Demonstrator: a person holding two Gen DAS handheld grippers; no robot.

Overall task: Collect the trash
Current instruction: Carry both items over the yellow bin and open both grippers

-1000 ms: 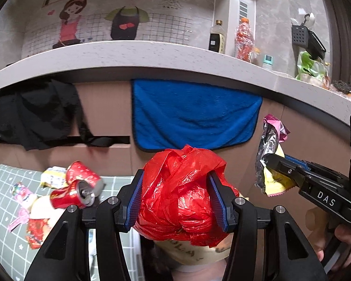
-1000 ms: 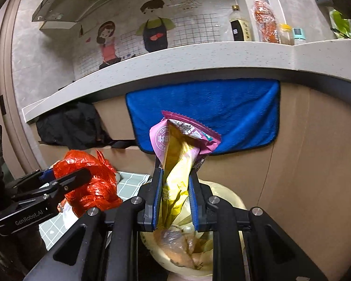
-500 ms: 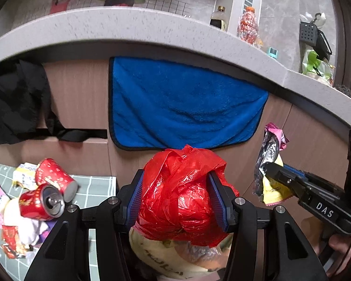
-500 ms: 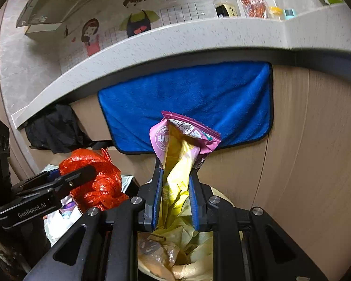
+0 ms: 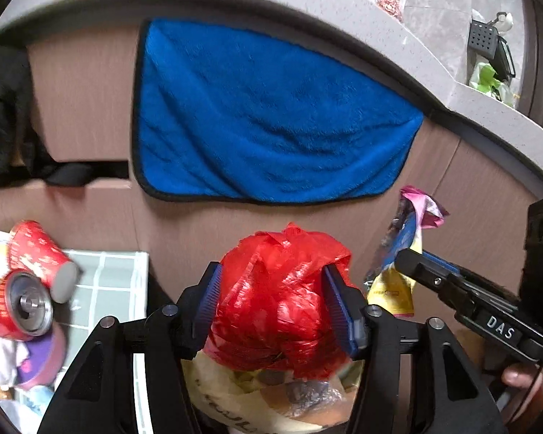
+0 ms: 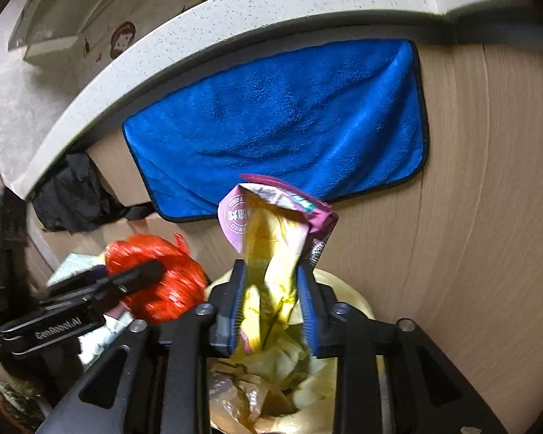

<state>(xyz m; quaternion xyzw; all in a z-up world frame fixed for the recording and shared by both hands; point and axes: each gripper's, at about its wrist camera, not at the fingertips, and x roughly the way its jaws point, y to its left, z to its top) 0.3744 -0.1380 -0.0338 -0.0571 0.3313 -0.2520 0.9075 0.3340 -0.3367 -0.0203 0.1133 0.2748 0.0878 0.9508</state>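
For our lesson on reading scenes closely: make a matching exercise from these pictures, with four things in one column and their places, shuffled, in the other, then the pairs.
Things:
1. red bag
2. snack wrapper
3. blue towel
4. soda can

Places:
A. hanging on the wooden panel under the counter
B. between the left hand-held gripper's fingers
C. lying on the checked cloth at the left
D. between the right hand-held gripper's fingers, above the bin

Pairs: 1-B, 2-D, 3-A, 4-C
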